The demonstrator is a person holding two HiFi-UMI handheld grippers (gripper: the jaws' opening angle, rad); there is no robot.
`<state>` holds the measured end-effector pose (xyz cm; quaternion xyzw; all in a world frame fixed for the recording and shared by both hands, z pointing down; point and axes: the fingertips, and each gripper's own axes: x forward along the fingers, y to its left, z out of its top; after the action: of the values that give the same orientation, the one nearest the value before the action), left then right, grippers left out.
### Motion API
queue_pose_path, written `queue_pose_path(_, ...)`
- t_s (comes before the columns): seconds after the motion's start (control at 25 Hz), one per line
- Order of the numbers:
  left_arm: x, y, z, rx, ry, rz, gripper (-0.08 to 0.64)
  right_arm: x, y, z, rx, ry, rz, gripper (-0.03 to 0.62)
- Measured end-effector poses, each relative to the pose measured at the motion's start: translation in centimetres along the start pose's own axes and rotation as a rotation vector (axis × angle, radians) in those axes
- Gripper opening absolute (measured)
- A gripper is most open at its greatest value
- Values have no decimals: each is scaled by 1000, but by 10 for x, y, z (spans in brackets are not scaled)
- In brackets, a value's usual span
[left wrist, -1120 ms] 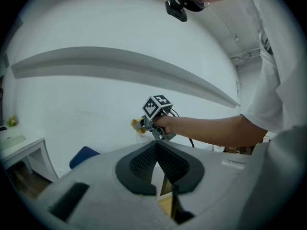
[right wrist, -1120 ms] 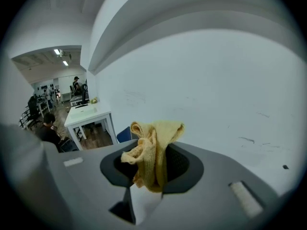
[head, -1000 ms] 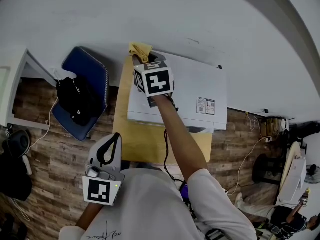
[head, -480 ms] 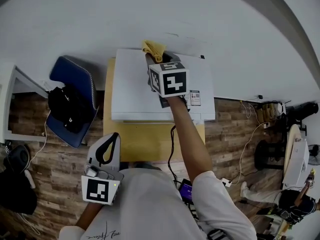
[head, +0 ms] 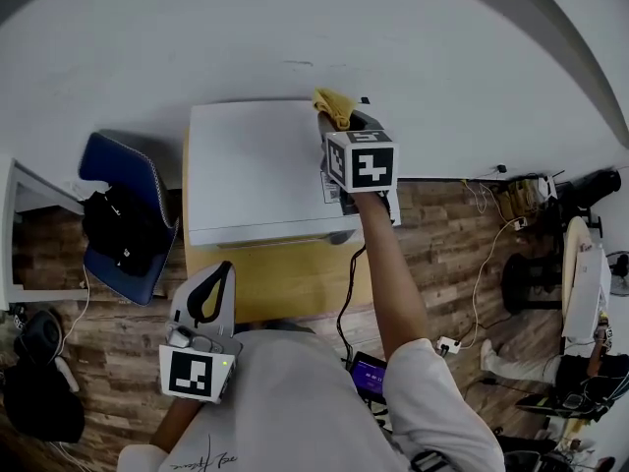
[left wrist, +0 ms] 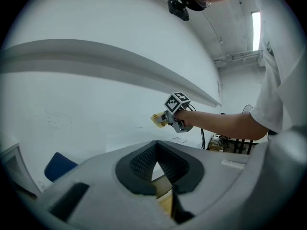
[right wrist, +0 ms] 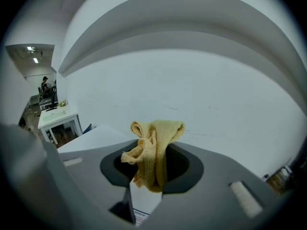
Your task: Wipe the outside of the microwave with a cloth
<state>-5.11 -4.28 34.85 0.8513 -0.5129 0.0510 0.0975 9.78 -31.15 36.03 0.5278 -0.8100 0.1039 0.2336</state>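
We held the cloth (head: 334,107) clamped in the right gripper (head: 341,126) at the upper-right corner of the microwave (head: 256,170), whose top stretched leftward. The left gripper (head: 229,267), jaws together and empty, sat lower left

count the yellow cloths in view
1. The yellow cloth is bunched in the right tongs, at the far right corner of the microwave top, by the wall. The left tongs hold none. More could be hidden.
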Motion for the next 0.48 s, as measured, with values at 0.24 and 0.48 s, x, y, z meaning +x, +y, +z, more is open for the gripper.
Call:
queue_pose_path(0.24,16,-9,1,3,10,-11,-9,-7,-50,-19,16,30,-64,124)
queue_pose_path(0.48,30,-18,2,1,14,-21,-9,-10,-84,-38,34,59,-94,124)
